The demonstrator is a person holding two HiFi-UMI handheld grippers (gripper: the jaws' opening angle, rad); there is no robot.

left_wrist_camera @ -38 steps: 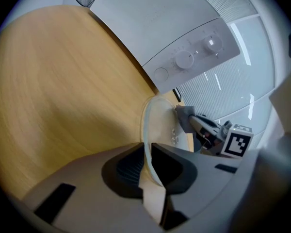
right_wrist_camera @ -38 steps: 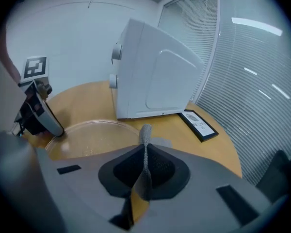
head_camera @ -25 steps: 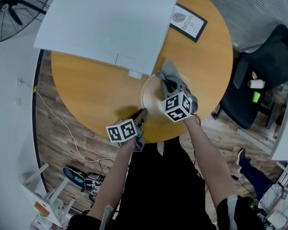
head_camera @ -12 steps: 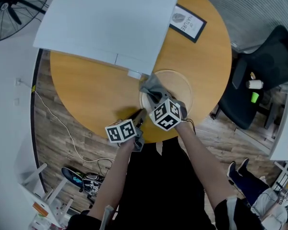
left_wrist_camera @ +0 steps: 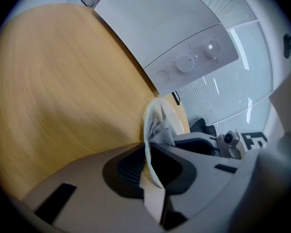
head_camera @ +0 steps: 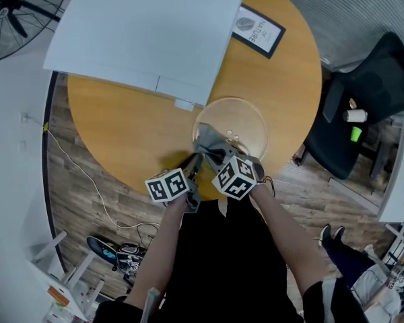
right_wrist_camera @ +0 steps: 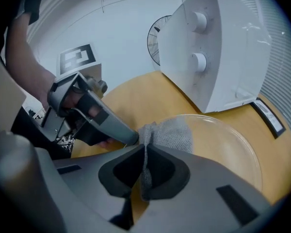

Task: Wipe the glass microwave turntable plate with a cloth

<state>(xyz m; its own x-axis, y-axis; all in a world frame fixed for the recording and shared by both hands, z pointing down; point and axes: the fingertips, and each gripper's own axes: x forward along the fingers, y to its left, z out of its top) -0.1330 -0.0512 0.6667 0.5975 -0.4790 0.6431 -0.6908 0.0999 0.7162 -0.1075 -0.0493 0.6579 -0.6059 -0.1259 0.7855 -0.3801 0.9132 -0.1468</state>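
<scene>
Glass turntable plate point(head_camera: 239, 116) sits lower centre on the table point(head_camera: 121, 126), the left gripper's point(head_camera: 197, 161) jaws pinching its rim. Right gripper point(head_camera: 219, 155) clamps the cloth point(head_camera: 209, 141) against the glass. Wiping's probably midway, though cleanliness is hard to judge.

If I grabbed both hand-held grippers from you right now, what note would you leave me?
Left hand-held gripper: shut on the near rim of the glass plate, steadying it on the table.
Right hand-held gripper: shut on the cloth, which lies on the plate beside the left one.
Done: wiping under way; how much is clean cannot be told.
Left: wipe the rest of the plate.
</scene>
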